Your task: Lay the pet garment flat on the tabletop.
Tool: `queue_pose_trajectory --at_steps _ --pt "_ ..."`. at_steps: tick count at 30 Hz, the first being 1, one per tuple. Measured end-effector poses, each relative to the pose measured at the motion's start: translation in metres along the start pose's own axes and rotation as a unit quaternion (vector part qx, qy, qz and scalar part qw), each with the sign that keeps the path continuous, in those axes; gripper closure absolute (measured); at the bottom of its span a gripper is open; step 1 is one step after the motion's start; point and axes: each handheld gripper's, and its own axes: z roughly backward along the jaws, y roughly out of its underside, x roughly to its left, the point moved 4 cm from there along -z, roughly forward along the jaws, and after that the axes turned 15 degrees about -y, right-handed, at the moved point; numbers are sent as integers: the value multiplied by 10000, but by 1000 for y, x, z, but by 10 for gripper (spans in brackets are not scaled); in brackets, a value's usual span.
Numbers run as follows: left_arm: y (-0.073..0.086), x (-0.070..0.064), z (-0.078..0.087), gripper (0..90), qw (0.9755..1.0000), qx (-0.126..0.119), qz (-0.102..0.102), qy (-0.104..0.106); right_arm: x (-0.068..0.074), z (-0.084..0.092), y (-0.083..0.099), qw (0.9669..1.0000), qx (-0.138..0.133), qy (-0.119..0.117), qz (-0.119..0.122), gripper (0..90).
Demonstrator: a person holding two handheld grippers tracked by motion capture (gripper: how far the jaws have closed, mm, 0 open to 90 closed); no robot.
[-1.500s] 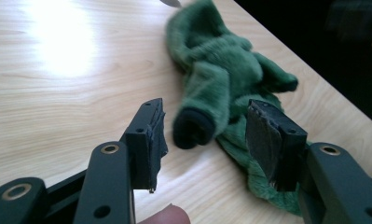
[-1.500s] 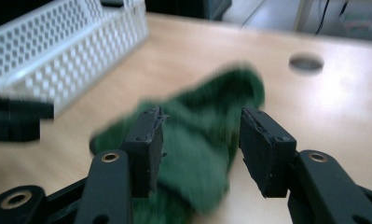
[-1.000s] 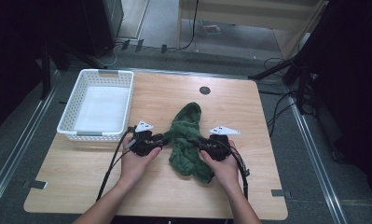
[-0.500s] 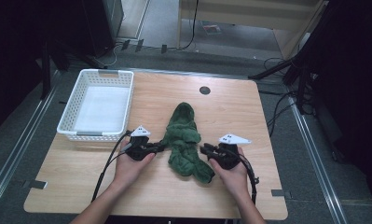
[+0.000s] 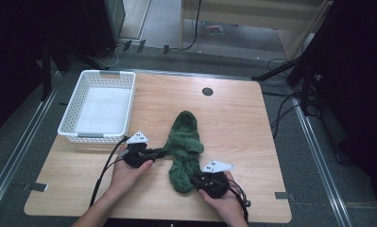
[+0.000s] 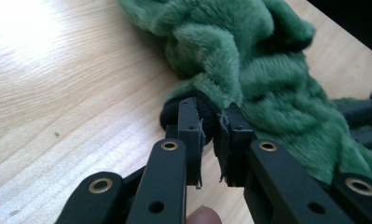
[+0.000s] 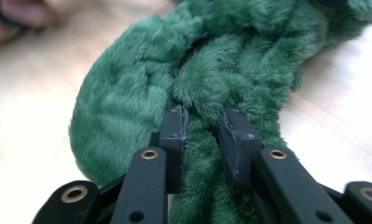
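A green fleece garment (image 5: 184, 142) lies bunched in a long strip in the middle of the wooden table (image 5: 238, 127). My left gripper (image 5: 161, 152) is at its left side. In the left gripper view that left gripper (image 6: 210, 128) is pinched on a black-lined edge (image 6: 207, 109) of the green fleece garment (image 6: 267, 88), and its jaws have been closing. My right gripper (image 5: 194, 180) is at the garment's near end. In the right gripper view the right gripper (image 7: 202, 126) grips a raised fold of the green fleece garment (image 7: 207, 88), and its jaws have just been closing.
A white plastic basket (image 5: 95, 137) stands at the table's left, just beyond my left hand. A round black cable hole (image 5: 207, 91) sits near the far edge. Cables trail from both grippers toward the near edge. Dark floor and stands surround the table.
My right hand has slid from the garment's right side toward the near edge, to the garment's near end. The garment now lies narrower and longer. The left hand has barely moved.
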Motion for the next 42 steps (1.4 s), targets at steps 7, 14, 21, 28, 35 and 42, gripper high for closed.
queue_pose_trajectory --at_steps 7,14,21,28,35,42 --pt "-12 -11 23 504 9962 -225 -391 742 24 44 -16 9971 -472 -385 449 576" --pt "-53 3 4 443 9964 -537 608 -243 -28 65 -89 9932 -1088 387 -133 501" --pt "-78 7 -57 443 9930 336 746 -851 -92 8 -108 9884 -682 793 -1097 548" --pt "-74 1 -87 701 9904 801 239 -1104 -103 -7 -101 9903 -425 1012 -854 856" --pt "-90 13 -66 900 9849 -191 -5 -1719 -106 22 -111 9838 -1076 1431 23 896" --pt "-66 12 -83 811 9859 240 -392 -1610 -119 6 -76 9876 -373 1507 213 823"
